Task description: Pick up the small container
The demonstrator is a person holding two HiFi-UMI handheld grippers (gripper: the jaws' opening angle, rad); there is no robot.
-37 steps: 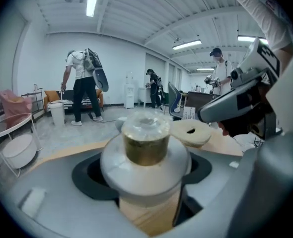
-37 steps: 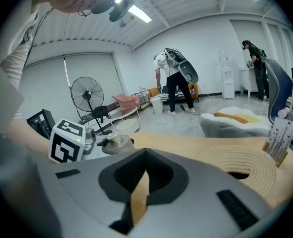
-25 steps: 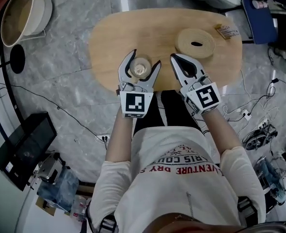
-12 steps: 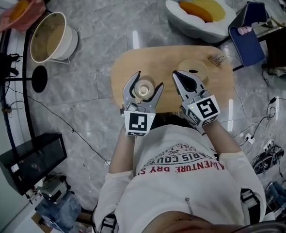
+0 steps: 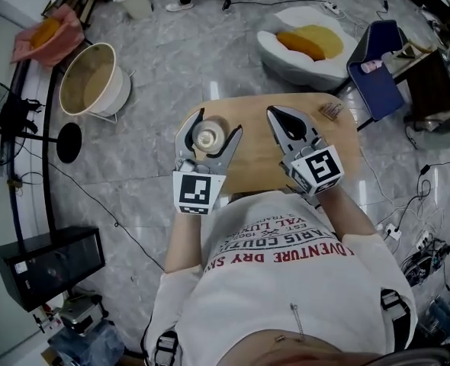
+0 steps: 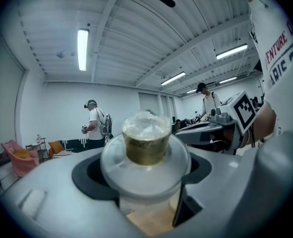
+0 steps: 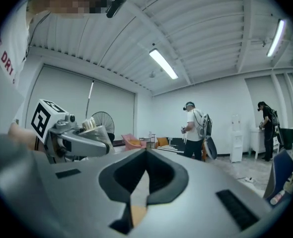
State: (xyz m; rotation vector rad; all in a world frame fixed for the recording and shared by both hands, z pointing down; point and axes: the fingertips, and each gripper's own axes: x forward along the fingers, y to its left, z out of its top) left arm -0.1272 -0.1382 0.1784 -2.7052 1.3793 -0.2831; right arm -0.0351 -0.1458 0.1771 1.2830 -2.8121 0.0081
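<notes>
The container (image 6: pixel 146 143) could have slipped. The left hand-held gripper (image 5: pixel 220 120) clamped only its smooth, rounded clear body, so a tilt or a slackened squeeze would likely have dropped it onto the surface (image 5: pixel 255 158) below. It sat upright between the left jaws, pads pressing both sides, gold neck and crinkled top above them. The right hand-held gripper (image 7: pixel 145 155) was closed and empty, nearby.

I note the small container (image 6: pixel 146 139): clear, with a dull gold band. Left gripper (image 5: pixel 219 121) and right gripper (image 5: pixel 274 111): grey, black pads, black-and-white square markers. Table (image 5: pixel 259 155): pale wood. Floor (image 5: pixel 171 59): grey marble, light veins. Shirt (image 5: pixel 286 296): white, red lettering.
</notes>
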